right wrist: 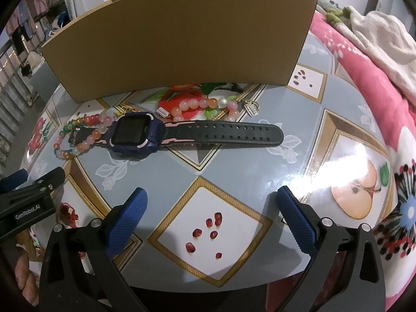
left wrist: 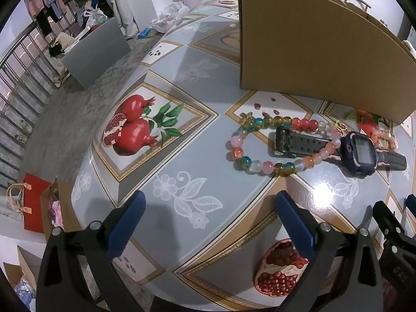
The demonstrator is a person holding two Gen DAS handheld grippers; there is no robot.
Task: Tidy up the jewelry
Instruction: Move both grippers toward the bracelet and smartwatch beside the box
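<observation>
A dark blue smartwatch with a black perforated strap [right wrist: 182, 134] is laid flat on the fruit-patterned tablecloth [right wrist: 234, 166], its long axis running left to right, just before a brown cardboard box [right wrist: 176, 39]. A multicoloured glass-bead bracelet [left wrist: 262, 144] is looped over its left strap end; a pink bead bracelet [right wrist: 205, 105] lies beyond. The left gripper [left wrist: 208, 221] and right gripper [right wrist: 212, 218] are held apart, empty, nearer.

front: bare tablecloth [right wrist: 234, 166] | mid: watch [right wrist: 137, 135], bracelets [left wrist: 260, 143] | behind: cardboard box [right wrist: 179, 39] blocks
</observation>
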